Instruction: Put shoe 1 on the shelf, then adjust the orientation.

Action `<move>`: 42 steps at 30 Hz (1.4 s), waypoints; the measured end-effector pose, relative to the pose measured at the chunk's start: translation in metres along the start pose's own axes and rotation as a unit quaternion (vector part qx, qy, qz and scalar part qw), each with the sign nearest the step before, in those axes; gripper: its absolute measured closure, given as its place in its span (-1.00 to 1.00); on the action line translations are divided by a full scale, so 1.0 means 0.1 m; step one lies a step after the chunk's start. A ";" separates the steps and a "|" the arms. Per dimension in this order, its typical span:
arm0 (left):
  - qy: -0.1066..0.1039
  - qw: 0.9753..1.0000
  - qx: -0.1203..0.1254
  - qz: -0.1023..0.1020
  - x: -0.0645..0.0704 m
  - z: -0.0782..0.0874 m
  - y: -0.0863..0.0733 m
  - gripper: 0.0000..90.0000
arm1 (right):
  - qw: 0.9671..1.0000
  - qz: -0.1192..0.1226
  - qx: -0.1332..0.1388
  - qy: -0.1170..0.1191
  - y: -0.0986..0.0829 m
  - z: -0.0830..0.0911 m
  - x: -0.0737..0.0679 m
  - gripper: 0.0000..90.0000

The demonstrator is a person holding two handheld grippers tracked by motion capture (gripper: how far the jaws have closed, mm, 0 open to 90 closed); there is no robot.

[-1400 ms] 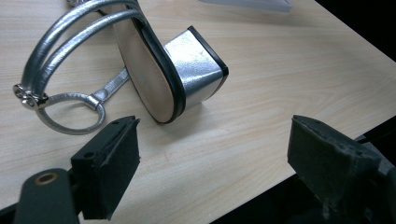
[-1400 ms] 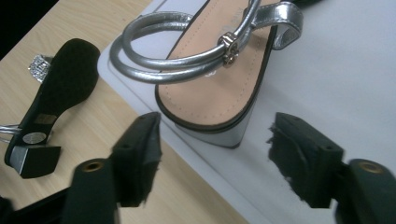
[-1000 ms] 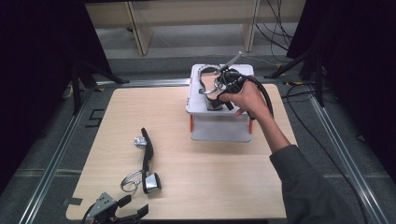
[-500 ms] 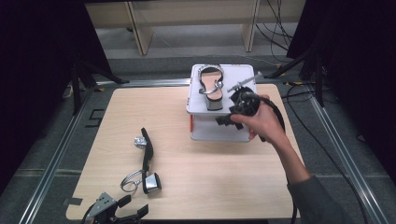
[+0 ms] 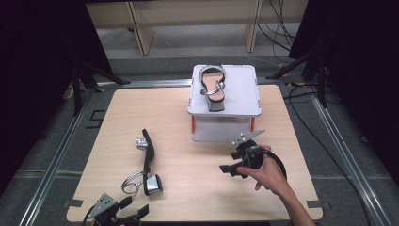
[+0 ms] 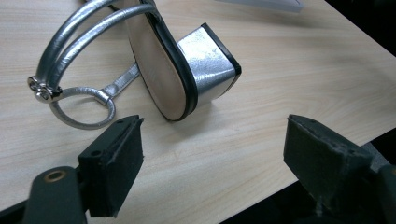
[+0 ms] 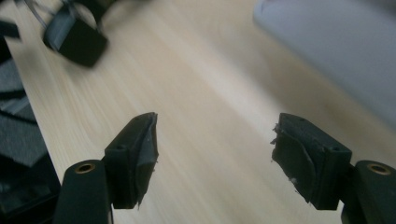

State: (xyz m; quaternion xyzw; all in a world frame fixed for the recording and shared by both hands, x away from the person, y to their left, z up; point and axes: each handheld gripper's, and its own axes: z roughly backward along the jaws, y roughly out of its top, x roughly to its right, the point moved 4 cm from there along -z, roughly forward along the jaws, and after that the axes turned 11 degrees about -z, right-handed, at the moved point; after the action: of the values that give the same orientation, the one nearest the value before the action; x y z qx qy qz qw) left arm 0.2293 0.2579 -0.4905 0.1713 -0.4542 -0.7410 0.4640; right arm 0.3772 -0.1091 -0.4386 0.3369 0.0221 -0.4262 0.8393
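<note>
- Sandal [image 5: 147,162] on its side on counter [image 5: 188,188], heel just ahead of left claw [image 6: 212,163], spread.
- Second sandal [image 5: 212,87] atop stand [image 5: 244,94].
- Right claw [image 5: 231,169] spread, holding nothing, above counter.

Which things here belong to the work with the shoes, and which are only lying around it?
Belong to the job:
- sandal on the stand
- sandal on the table, lying on its side
- white stand
- right gripper, jaws open, empty
- left gripper, jaws open, near the second sandal

Just lying about:
- cables on the floor
- wooden table legs behind
</note>
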 end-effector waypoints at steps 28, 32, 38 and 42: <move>-0.013 0.999 -0.007 -0.049 0.21 -0.43 0.26 -0.18 | 1.000 0.012 -0.013 -0.009 -0.53 -0.15 0.05 -0.34; -0.009 0.998 -0.006 -0.059 0.23 -0.48 0.33 0.03 | 1.000 0.010 -0.013 -0.013 -0.53 -0.15 0.06 -0.34; -0.005 0.999 0.022 -0.048 0.22 -0.45 0.37 0.05 | 1.000 0.003 -0.012 -0.007 -0.54 -0.15 0.04 -0.34; 0.025 0.999 0.023 -0.023 0.10 -0.36 0.34 0.01 | 1.000 0.014 -0.010 -0.008 -0.56 -0.15 0.05 -0.34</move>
State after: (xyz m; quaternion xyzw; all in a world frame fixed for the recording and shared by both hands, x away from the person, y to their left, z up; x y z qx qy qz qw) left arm 0.2670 0.2254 -0.4793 0.2106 -0.4556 -0.7362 0.4540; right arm 0.3432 -0.1270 -0.4821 0.3251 0.0152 -0.4172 0.8485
